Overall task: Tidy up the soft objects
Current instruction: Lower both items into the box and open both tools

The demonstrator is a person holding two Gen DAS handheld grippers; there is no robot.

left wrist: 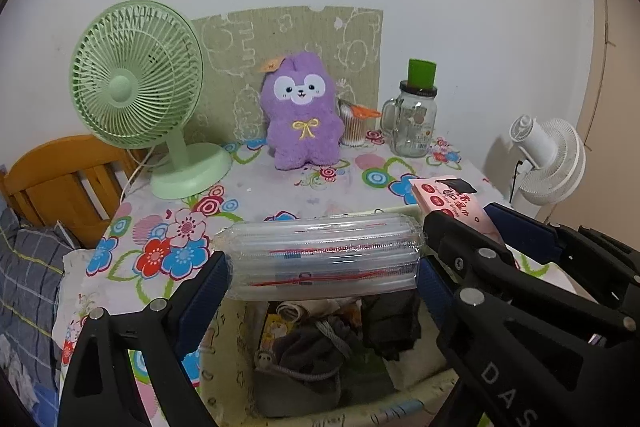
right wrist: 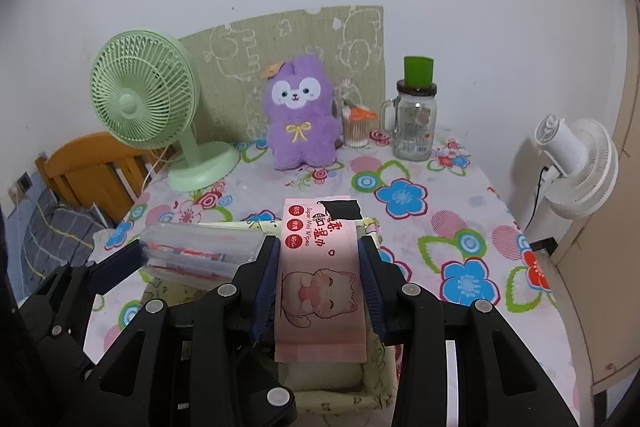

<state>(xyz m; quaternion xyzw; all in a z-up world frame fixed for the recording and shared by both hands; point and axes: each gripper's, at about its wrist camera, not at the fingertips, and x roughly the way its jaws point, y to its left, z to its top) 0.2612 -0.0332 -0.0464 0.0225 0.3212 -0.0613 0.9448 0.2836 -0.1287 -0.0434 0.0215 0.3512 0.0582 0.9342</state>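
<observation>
Where a floral tablecloth [right wrist: 460,227] meets a white wall, purple plush [right wrist: 300,115] beside green fan [right wrist: 146,91], left gripper [left wrist: 324,259] spread wide clamping clear plastic pack [left wrist: 320,255] above fabric bin [left wrist: 240,347], right gripper [right wrist: 318,291] narrowly clamping pink wipes pack [right wrist: 320,287].

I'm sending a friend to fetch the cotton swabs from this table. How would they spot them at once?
Start at the flowered table and look along its back edge by the wall. Between the purple plush toy and the glass mug jar stands the cotton swab tub: small, clear, packed with pale sticks, its orange lid flipped open.
</observation>
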